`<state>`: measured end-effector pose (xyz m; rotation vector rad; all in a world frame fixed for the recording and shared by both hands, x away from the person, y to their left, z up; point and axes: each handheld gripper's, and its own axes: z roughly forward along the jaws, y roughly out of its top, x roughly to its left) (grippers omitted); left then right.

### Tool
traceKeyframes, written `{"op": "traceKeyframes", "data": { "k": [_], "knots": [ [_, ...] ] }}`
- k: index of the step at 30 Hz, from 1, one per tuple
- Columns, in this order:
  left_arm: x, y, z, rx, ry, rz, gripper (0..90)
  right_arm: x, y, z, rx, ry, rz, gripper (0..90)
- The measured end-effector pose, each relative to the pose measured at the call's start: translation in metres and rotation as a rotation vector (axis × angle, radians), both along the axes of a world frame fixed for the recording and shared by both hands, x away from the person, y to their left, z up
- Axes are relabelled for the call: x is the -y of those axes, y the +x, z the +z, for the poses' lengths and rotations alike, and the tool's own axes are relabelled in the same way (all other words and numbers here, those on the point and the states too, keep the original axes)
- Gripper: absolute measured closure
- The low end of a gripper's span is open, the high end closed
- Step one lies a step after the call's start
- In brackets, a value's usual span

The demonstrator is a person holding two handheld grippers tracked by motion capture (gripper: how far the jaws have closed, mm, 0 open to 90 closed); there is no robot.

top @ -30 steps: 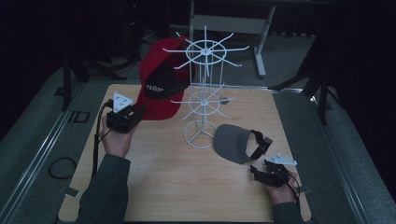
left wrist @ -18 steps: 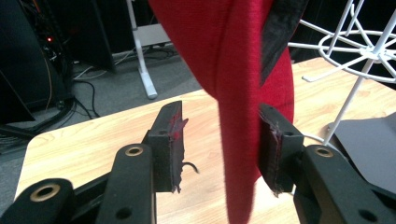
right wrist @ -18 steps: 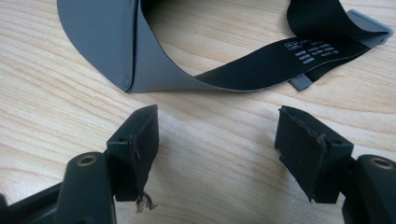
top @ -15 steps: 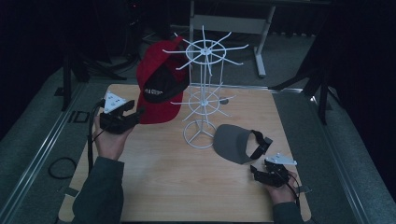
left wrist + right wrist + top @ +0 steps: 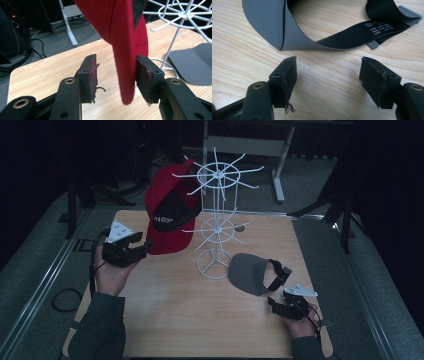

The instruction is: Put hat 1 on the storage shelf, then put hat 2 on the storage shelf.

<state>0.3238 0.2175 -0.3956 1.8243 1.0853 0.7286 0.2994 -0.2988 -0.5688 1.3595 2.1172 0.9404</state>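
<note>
A red cap hangs from an arm of a white wire rack standing on a wooden table, its brim dangling between the parted jaws of the left gripper, brushing one pad without being clamped. Near the table's front right, the right gripper rests wide open and empty, just short of a grey visor lying flat beside the rack's base.

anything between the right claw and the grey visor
Nothing visible does. The right claw stands open just short of the grey visor, with only bare wooden table between its jaws and the visor's strap. The white rack stands off to the visor's far side.
</note>
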Motion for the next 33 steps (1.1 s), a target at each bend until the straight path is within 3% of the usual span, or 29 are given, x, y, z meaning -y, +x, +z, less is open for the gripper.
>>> {"op": "traceKeyframes", "data": {
  "k": [9, 15, 21, 26, 33],
  "knots": [
    [-0.010, -0.005, 0.001, 0.002, 0.035, -0.026, 53.0, -0.001, 0.002, 0.001, -0.004, -0.002, -0.003, 30.7],
    [-0.019, -0.007, 0.001, 0.000, 0.052, -0.009, 52.9, -0.001, 0.003, 0.007, -0.026, -0.034, -0.030, 39.2],
    [-0.029, -0.011, -0.002, -0.003, 0.045, 0.008, 52.9, 0.006, 0.008, 0.020, 0.006, -0.020, -0.075, 39.9],
    [-0.034, -0.018, -0.003, 0.005, 0.030, 0.000, 52.3, 0.019, 0.022, 0.024, 0.000, -0.016, -0.131, 39.8],
    [-0.037, -0.020, -0.008, 0.000, 0.020, 0.004, 52.0, 0.032, 0.045, 0.016, -0.043, 0.042, -0.186, 41.7]
  ]
}}
